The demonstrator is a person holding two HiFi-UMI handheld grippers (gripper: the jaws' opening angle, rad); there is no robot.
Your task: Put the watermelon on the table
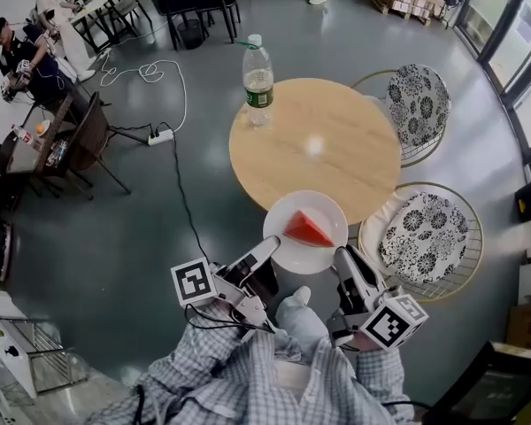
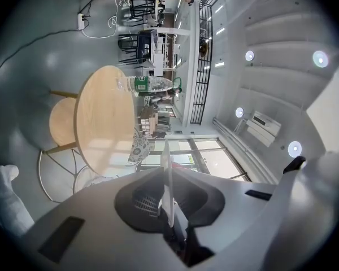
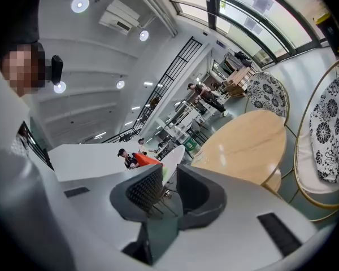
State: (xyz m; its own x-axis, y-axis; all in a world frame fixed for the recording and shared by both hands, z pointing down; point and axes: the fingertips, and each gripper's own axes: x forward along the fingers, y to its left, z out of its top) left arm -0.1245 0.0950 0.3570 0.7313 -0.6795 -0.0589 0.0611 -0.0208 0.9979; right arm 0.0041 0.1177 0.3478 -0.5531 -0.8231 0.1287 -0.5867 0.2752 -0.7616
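Watermelon slice point(image 1: 307, 228) is lying on a white plate point(image 1: 288, 253), which is overlapping the near edge of the round table point(image 1: 319, 140); contact with the tabletop unclear. Left gripper point(image 1: 265, 251) is pinching the plate's left rim and right gripper point(image 1: 343, 258) its right rim. Bottle point(image 1: 258, 82) is standing at the far edge.

watermelon point(image 1: 308, 228): red. plate point(image 1: 290, 257): plain wht, at table's 6 o'clock. table point(image 1: 336, 149): pale wood. bottle point(image 1: 258, 82), 10 o'clock: clear, green label. far cushion point(image 1: 418, 103) at 2, near cushion point(image 1: 425, 235) at 4: wht w/ blk floral print. floor point(image 1: 106, 237): grey. shirt point(image 1: 248, 379): blue-wht check. left gripper point(image 1: 270, 244), right gripper point(image 1: 343, 255): wht shells, blk/wht marker cubes.
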